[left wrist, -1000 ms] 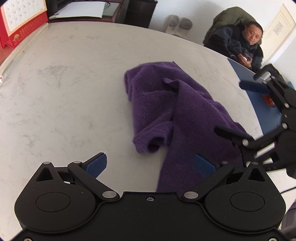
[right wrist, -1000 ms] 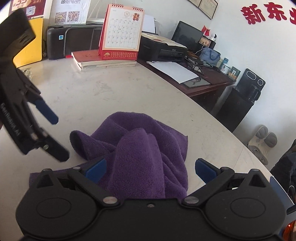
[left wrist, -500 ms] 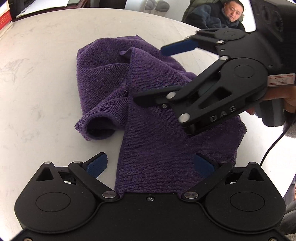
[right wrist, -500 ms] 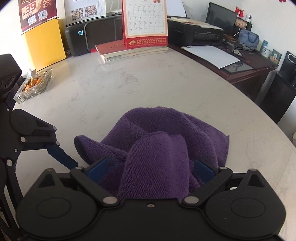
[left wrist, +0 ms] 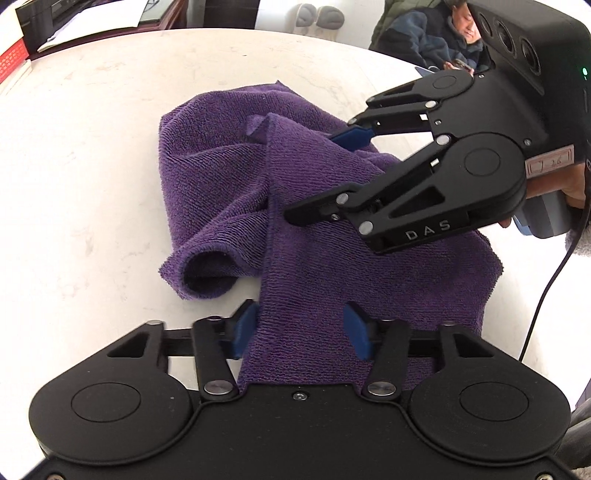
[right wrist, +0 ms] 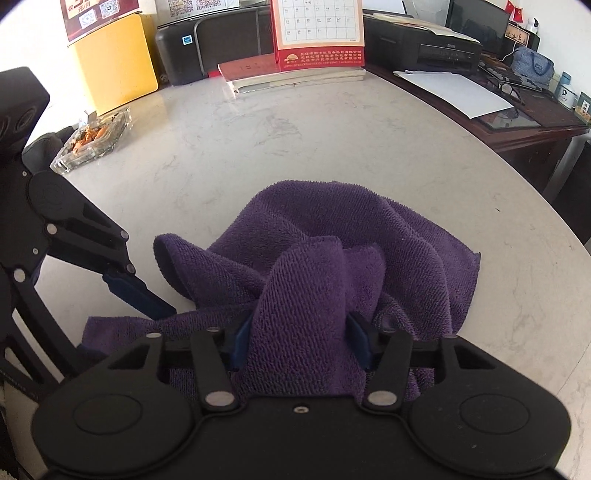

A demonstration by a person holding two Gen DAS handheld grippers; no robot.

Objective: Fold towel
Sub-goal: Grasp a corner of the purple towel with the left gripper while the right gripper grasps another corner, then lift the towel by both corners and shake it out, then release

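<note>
pale marble table (right wrist: pixel 229 147) carries the towel (left wrist: pixel 229 173) – purple, crumpled near the rounded edge, one end rolled into a tube. half a second ago both claws stood wide over it; now each has narrowed onto cloth. the left gripper (left wrist: pixel 301 328) has its blue pads against a flat flap at the near edge, and the right gripper (right wrist: pixel 301 341) squeezes a raised ridge at the heap's middle, though the pinches look only part closed. that suggests the grasps are just being made, so lifting and spreading come next – no fold is formed yet. beyond lie an ashtray (right wrist: pixel 92 142), a calendar (right wrist: pixel 317 33) and printers (right wrist: pixel 421 40); a seated man (left wrist: pixel 443 40) is past the far edge.
</note>
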